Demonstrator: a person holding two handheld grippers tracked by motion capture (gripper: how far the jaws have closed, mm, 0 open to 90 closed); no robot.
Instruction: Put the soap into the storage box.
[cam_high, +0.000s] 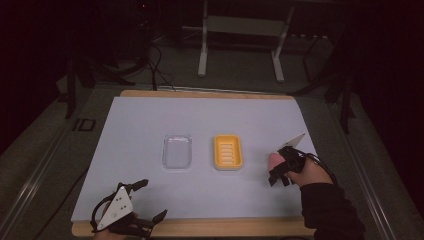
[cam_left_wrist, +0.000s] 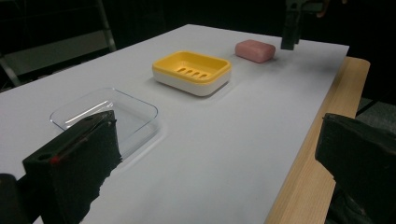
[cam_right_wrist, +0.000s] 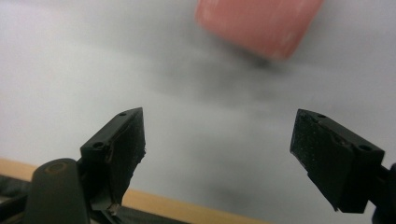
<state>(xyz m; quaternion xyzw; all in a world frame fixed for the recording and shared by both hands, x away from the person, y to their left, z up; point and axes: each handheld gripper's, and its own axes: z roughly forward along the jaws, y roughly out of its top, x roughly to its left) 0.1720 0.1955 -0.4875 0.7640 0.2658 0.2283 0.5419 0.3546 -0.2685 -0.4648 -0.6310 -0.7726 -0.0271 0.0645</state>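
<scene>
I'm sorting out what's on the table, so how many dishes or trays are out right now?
2. A clear tray lies left of centre on the white sheet, and a yellow soap dish sits just to its right, apart from it. The pink soap lies outside both.

Cut-offs and blur, soap end of the table

Pink soap bar (cam_right_wrist: 259, 25) ahead of the right gripper (cam_right_wrist: 217, 154) is out of focus and clipped by the top edge of the right gripper view. In the high view the right hand (cam_high: 300, 170) covers most of it. Left gripper (cam_left_wrist: 219, 154): right-side jaw clipped by the frame edge; the far gripper (cam_left_wrist: 296, 23) is clipped at the top.
</scene>
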